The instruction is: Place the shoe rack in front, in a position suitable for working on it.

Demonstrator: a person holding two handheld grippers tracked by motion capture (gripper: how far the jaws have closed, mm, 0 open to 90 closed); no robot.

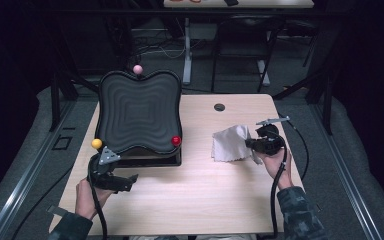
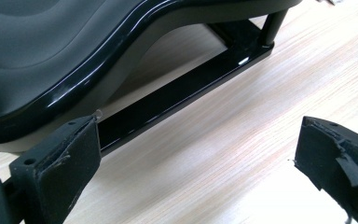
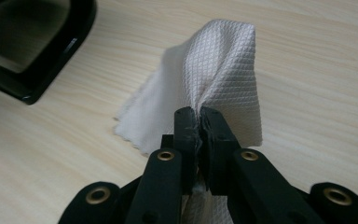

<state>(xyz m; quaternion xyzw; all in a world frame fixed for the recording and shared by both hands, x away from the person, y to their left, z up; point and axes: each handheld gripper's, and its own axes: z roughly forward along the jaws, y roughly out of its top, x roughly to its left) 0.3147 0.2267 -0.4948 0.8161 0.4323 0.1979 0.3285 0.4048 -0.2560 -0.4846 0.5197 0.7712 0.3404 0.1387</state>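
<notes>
White cloth (image 3: 223, 70) in right tongs (image 3: 199, 122)

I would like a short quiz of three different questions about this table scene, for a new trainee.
1. True or false: the right claw is shut on the white waffle-textured cloth.
2. Which ball sits at the tray corner nearest the left claw? A) pink B) yellow C) red
3. Fill in: the left claw's jaws stand ____, with nothing between them.

Key:
1. True; the cloth is pinched between its jaws, with part of it raised off the light wooden table.
2. B; the yellow ball is at that corner of the black wavy plastic tray; the red ball and pink ball are farther off.
3. Open.
</notes>
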